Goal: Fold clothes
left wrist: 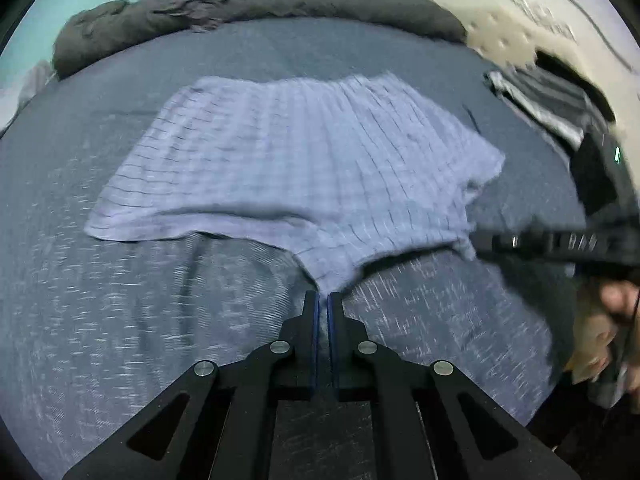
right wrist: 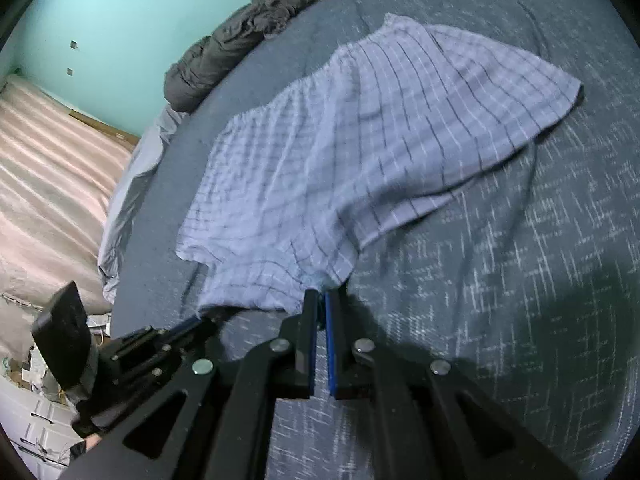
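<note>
Shorts [left wrist: 304, 152] spread on bed [left wrist: 120, 320], one thin layer, mostly flat. Waistband on far side, gathered and elastic, running left to right across the left view; leg hems on near side, towards both sets of fingers. Long axis therefore crosswise, with the fold line judged to lie along it or across its middle.

Left gripper [left wrist: 323, 300] pinched nearly closed on near hem at its lowest point, only a sliver of gap, cloth in it. Right gripper [right wrist: 322, 300] likewise closed on the hem, just beside the left, at the outer corner of the same leg. Held edge raised slightly off the bed; other leg lying loose, well apart from both. Neither arm clearly nearer the waistband.

Cloth pale blue, woven, with a fine dark and white check; soft, limp, likely to sag between the two pinches. Bedcover dark, flecked, slightly rumpled. Grey blanket [left wrist: 260, 0] rolled along the far edge.
</note>
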The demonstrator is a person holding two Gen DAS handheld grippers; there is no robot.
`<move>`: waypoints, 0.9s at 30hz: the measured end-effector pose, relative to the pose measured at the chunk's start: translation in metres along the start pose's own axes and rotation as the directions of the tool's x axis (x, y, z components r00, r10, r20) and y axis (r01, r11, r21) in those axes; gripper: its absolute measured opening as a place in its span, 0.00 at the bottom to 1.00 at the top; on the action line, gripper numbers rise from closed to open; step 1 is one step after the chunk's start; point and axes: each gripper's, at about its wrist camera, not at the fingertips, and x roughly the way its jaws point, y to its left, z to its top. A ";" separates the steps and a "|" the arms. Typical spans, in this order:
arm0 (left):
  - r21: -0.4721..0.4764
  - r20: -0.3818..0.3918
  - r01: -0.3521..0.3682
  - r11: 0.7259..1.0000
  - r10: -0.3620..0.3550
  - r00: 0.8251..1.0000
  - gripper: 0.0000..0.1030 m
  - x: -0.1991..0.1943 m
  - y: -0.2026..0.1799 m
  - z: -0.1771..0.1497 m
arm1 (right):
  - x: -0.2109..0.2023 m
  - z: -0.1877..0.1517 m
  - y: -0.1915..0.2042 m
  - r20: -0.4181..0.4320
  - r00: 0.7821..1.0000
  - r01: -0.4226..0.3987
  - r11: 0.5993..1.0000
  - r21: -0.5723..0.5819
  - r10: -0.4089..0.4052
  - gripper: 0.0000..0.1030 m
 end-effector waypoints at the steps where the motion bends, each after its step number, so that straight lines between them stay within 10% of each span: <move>1: -0.012 0.014 -0.007 1.000 0.007 1.000 0.05 -0.005 0.003 0.002 | 0.002 -0.001 -0.001 -0.009 1.000 0.005 1.000 0.002 -0.005 0.03; 13: -0.024 0.098 0.049 0.998 -0.047 0.994 0.05 0.006 0.004 0.038 | 0.006 -0.003 -0.003 -0.064 0.997 0.042 0.999 0.003 -0.042 0.04; 21: -0.030 -0.088 0.102 0.994 -0.104 0.991 0.05 0.048 -0.010 0.021 | -0.014 0.014 0.009 0.078 0.997 0.003 1.000 -0.020 -0.002 0.04; 27: -0.071 -0.057 0.128 0.989 -0.132 0.990 0.05 0.032 0.002 0.018 | 0.030 0.007 0.008 -0.069 0.997 0.037 0.999 -0.032 -0.039 0.05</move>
